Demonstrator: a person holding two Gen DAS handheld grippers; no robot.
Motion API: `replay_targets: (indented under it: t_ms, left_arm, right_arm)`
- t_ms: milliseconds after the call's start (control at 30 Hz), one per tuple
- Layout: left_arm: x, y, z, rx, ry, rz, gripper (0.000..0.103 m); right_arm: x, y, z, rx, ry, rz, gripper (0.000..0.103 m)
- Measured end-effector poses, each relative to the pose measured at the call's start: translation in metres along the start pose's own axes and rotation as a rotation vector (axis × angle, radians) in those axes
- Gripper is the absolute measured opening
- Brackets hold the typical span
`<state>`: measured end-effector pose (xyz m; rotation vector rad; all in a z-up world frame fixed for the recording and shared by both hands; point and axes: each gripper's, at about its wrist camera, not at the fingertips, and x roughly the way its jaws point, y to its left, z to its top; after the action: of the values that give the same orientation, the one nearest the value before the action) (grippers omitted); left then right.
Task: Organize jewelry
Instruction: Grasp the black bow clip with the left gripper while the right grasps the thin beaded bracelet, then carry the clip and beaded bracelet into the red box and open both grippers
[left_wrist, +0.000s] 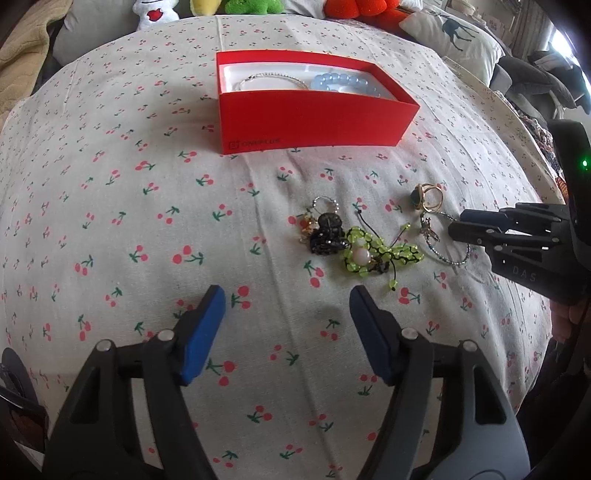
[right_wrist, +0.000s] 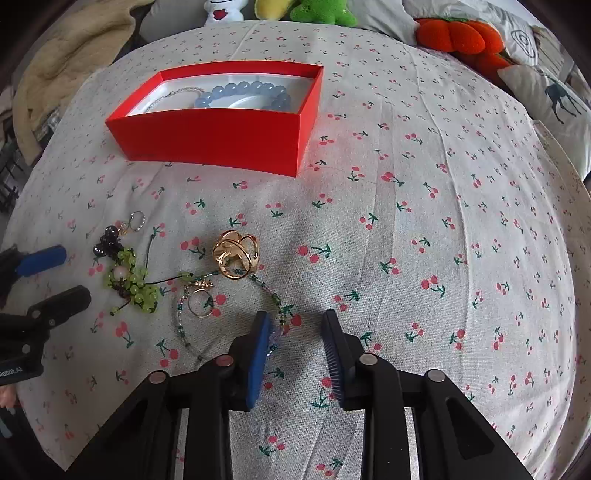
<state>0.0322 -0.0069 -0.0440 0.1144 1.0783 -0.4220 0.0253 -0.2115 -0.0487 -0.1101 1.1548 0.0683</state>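
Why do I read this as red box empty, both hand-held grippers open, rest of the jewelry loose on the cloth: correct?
Not empty. The red box already holds a blue bead bracelet and a thin silver chain, clearest in the right wrist view. Both the left hand-held gripper and the right hand-held gripper are open.

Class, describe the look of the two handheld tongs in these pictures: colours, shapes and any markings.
Both the left tongs and the right tongs have black, angular linkage frames with silver pivot pins and blue pads on the fingertips. One right pad is ribbed. The right body shows white lettering and a green light.
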Motion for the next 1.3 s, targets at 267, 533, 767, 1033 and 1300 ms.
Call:
replay_targets:
  t_ms: [267, 533, 767, 1033, 1300]
  left_arm:
    - [0.006, -0.010, 0.015, -0.004, -0.015, -0.061, 0.045]
    - [0.012, -0.014, 0.022, -0.025, -0.022, -0.078, 0.032]
    - [0.012, -0.015, 0.026, -0.032, -0.029, -0.064, 0.025]
    - [-0.003, -0.007, 0.026, -0.042, -0.048, -0.046, 0.025]
    - [-0.018, 0.009, 0.029, -0.106, -0.060, -0.040, 0.025]
  right_arm:
    - [-0.013, -0.012, 0.001, 0.029, 0.002, 0.074, 0.005]
    - [-0.027, -0.020, 0.004, 0.051, -0.025, 0.098, 0.005]
    - [-0.032, -0.022, 0.005, 0.065, -0.033, 0.116, 0.005]
    - [-0.048, -0.025, 0.010, 0.085, -0.072, 0.130, 0.005]
    - [-0.070, -0.022, 0.026, 0.103, -0.129, 0.153, 0.005]
